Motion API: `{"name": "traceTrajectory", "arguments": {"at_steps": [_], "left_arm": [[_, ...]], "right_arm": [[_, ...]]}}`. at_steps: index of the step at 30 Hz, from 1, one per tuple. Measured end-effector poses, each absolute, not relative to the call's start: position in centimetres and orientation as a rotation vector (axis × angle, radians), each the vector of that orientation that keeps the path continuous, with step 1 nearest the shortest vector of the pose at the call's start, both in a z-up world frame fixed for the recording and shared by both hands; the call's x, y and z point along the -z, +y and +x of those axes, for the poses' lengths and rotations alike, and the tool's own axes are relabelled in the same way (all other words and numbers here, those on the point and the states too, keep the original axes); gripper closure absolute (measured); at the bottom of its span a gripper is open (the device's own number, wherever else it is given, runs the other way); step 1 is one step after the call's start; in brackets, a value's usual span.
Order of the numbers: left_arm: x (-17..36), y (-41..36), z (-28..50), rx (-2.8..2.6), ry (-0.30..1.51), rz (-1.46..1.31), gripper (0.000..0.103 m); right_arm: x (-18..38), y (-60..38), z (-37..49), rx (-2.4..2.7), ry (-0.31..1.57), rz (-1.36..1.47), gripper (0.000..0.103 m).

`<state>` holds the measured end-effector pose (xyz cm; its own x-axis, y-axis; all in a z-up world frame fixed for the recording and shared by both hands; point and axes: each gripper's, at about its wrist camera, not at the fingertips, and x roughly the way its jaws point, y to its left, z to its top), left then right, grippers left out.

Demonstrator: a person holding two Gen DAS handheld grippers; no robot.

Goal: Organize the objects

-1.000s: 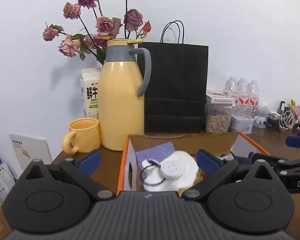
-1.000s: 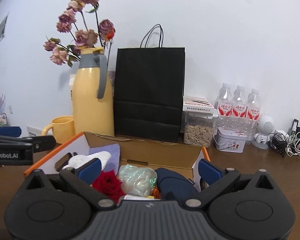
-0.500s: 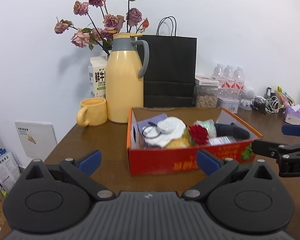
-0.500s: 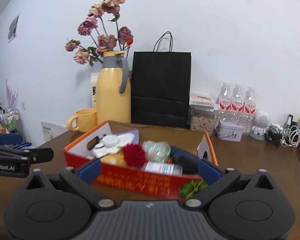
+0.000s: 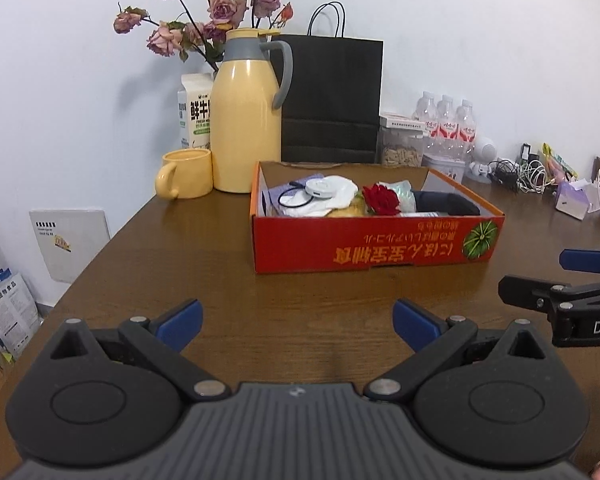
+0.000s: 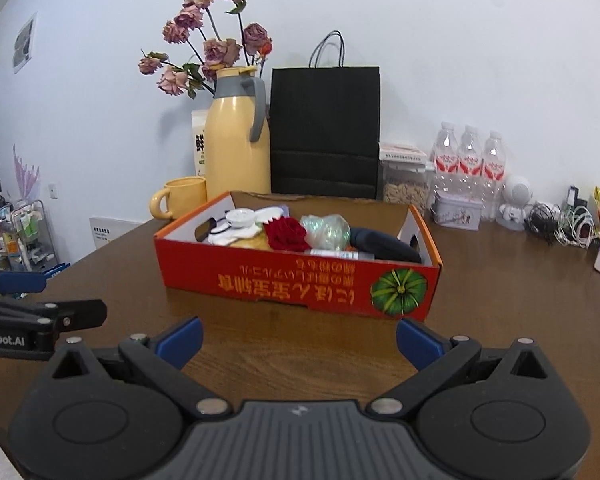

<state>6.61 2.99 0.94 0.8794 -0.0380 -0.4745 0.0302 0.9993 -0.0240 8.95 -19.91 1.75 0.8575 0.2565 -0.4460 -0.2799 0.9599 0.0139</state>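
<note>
Brown wooden tabletop [image 5: 204, 240] ran back to a white wall [image 5: 480, 40], and at twelve o'clock from both cameras the red cardboard box [image 5: 374, 246] sat on it, packed with a red rose [image 5: 381, 199], white cloth and a dark bundle whose make I couldn't tell. Behind it stood a yellow jug [image 5: 246, 120], mug [image 5: 186, 173] and black paper bag [image 5: 332, 98]. Left gripper [image 5: 298, 320] and right gripper [image 6: 300, 340] both hung short of the box, fingers spread wide on nothing, each one's far side cut off at the other's frame edge.
</note>
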Motion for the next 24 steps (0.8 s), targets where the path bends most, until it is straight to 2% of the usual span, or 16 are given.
{"name": "traceTrajectory", "arguments": {"at_steps": [24], "left_arm": [[-0.51,3.03,6.25,0.034,0.502,-0.024,0.0]], "right_arm": [[-1.32,-20.47,8.5,-0.265,0.474,-0.034,0.0]]}}
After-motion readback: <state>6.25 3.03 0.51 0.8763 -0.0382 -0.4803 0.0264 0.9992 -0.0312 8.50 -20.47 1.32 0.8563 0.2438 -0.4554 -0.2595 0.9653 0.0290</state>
